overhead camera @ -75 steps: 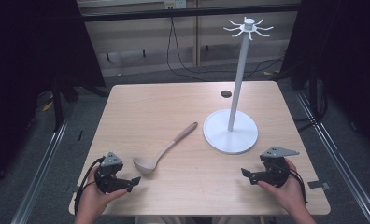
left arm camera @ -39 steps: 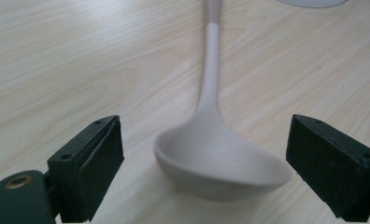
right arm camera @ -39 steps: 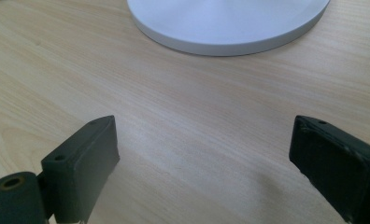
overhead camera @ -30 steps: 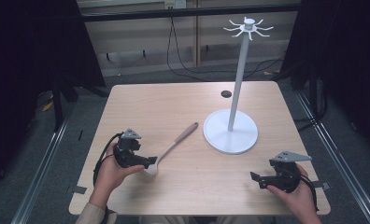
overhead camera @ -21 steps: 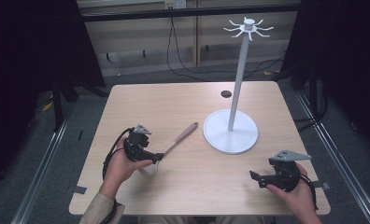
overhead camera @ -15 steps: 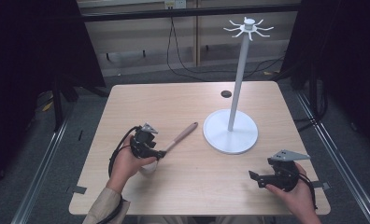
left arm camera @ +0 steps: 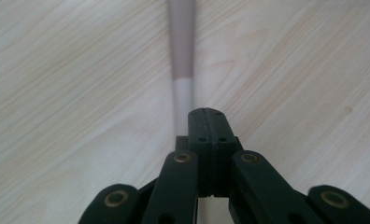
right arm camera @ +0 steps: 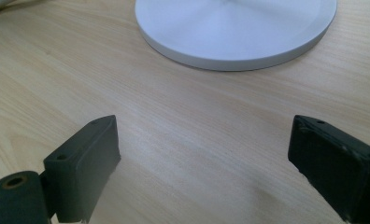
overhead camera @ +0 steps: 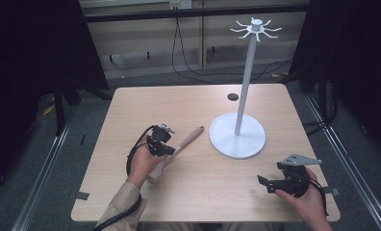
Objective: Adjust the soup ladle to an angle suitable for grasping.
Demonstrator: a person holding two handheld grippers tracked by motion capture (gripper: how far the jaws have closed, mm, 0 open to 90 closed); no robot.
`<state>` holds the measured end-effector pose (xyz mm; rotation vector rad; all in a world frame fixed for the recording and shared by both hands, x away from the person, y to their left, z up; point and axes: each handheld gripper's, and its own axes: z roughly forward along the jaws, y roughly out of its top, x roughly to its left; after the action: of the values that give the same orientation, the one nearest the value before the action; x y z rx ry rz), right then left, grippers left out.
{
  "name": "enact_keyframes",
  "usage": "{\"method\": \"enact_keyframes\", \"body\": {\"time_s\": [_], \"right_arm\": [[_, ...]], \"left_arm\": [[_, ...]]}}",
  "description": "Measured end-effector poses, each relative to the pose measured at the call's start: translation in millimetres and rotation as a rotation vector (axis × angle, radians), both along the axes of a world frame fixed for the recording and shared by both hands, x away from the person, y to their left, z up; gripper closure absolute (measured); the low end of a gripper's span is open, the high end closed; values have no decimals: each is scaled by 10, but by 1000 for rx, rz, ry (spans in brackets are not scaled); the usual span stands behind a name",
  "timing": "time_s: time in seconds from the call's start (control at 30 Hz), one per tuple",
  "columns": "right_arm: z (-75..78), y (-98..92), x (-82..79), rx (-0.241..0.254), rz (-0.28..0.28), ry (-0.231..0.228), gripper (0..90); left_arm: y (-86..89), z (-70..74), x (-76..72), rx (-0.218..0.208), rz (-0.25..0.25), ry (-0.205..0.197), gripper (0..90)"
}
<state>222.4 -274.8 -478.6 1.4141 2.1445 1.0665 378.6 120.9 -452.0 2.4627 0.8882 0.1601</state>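
Already we have our left black two-jaw gripper [overhead camera: 168, 147] clamped on the pale, brown-handled ladle [left arm camera: 181, 70], which lies on the light wooden table [overhead camera: 188, 103]. Our right gripper [right arm camera: 206, 163] waits, jaws spread and empty, near the tall white hook stand [overhead camera: 245, 91]. Lifting and hanging remain, we judge.

A spoon [overhead camera: 179, 147] lies flat on the table, its brownish handle pointing toward about two o'clock and ending just short of the stand's base; its pale bowl end, toward eight o'clock, is partly hidden under a hand. In the left gripper view the handle [left arm camera: 181, 56] runs straight toward twelve o'clock, brown at the far part and white nearer. The white stand [overhead camera: 237, 134] rises upright from a round flat base at the table's centre-right, its thin pole topped by a ring of short hooks.
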Motion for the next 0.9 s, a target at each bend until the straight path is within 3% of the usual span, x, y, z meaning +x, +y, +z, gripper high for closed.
{"method": "enact_keyframes", "body": {"time_s": [0.1,0.4,0.47,0.67,0.8,0.9], "right_arm": [[-1,-9,-2,1,-1,2,85],[5,20,-8,-11,6,-2,86],[6,26,-5,-10,9,1,87],[11,33,1,-11,8,-6,88],[11,28,7,-11,9,-10,87],[11,26,6,-13,8,-11,89]], "left_arm": [[-112,-33,1,-5,-23,11,900],[-306,-193,46,33,-15,7,900],[-348,-245,57,53,14,6,900],[-412,-269,92,63,41,-12,900],[-398,-279,138,59,95,-25,900],[-361,-288,176,28,122,-19,900]]}}
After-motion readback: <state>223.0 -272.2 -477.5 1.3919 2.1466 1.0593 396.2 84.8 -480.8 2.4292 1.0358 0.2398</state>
